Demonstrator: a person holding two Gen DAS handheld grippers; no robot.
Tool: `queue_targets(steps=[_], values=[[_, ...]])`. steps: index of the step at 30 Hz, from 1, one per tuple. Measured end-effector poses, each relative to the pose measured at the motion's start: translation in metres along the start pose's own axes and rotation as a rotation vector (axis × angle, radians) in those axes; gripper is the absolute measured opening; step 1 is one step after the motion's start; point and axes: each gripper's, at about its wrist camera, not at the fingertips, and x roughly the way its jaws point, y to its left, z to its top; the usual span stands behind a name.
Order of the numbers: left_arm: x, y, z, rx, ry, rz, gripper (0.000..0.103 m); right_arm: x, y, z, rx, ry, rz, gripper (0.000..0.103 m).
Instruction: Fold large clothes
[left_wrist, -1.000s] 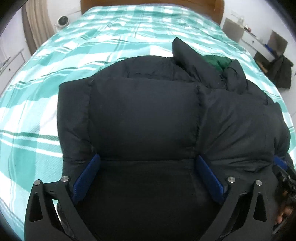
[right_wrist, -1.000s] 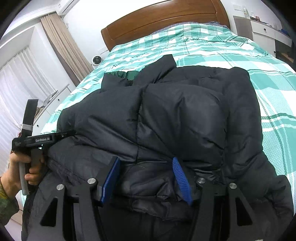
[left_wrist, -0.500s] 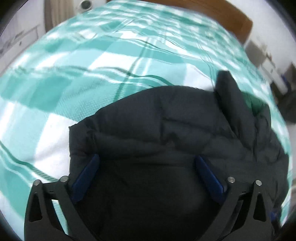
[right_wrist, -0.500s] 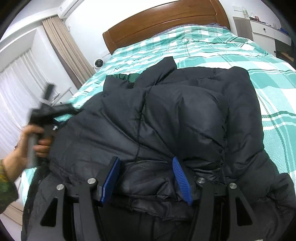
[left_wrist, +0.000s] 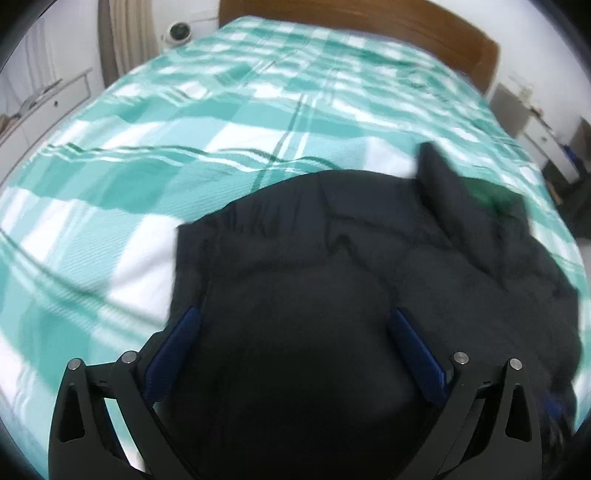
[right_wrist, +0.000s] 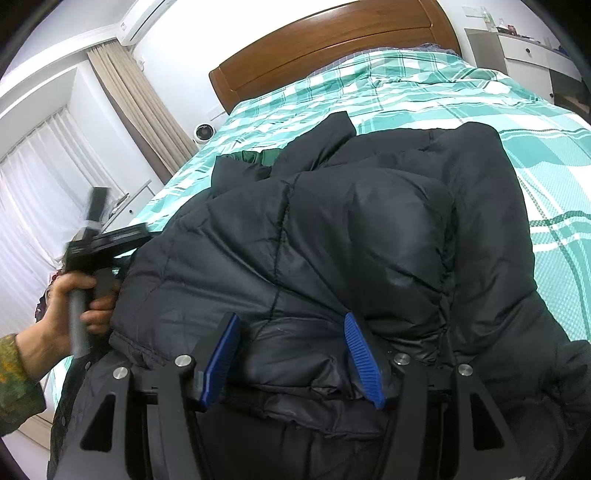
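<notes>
On the bed (right_wrist: 480, 88), spread with a teal-and-white checked cover, lies a large black puffer jacket (right_wrist: 351, 236), bunched into thick quilted folds across the near half of the mattress. Its collar (right_wrist: 332, 129) sticks up toward the wooden headboard (right_wrist: 332, 48), and a patch of dark green lining (right_wrist: 255, 157) shows just beside it.

From the right wrist view, the right hand-held gripper (right_wrist: 291, 354) has its blue pads set fairly narrow with a puffy fold of the jacket's near edge bulging between them; the pads press against the fabric on both sides, so it grips the jacket. At the left edge of the same view, the person's left hand (right_wrist: 70, 306), in a camouflage sleeve, clutches the handle of the other tool at the jacket's far side; this part is blurred.

From the left wrist view, the left hand-held gripper (left_wrist: 295, 332) has its fingers spread wide, with the jacket (left_wrist: 332, 295) filling the whole gap between the blue pads. The picture is smeared and the fabric is very dark, so I cannot tell whether the pads actually pinch the cloth or only straddle it.

Beside the bed, near the beige curtain (right_wrist: 140, 110), stands a small white round device (right_wrist: 204, 132). A white cabinet (right_wrist: 524, 55) stands on the other side of the headboard.
</notes>
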Motion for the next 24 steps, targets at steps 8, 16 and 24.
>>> queue_targets(steps=[8,16,24], values=[[-0.113,-0.001,-0.148,0.238,0.045,-0.157,0.102,-0.068,0.046,-0.039,-0.13,0.144,-0.116,0.065],[-0.158,0.0,-0.291,0.259,-0.078,-0.086,0.102,-0.155,0.062,-0.181,-0.134,0.013,-0.284,0.065],[-0.151,0.009,-0.3,0.248,-0.115,-0.123,0.102,-0.147,0.068,-0.202,-0.201,-0.057,-0.364,0.065]])
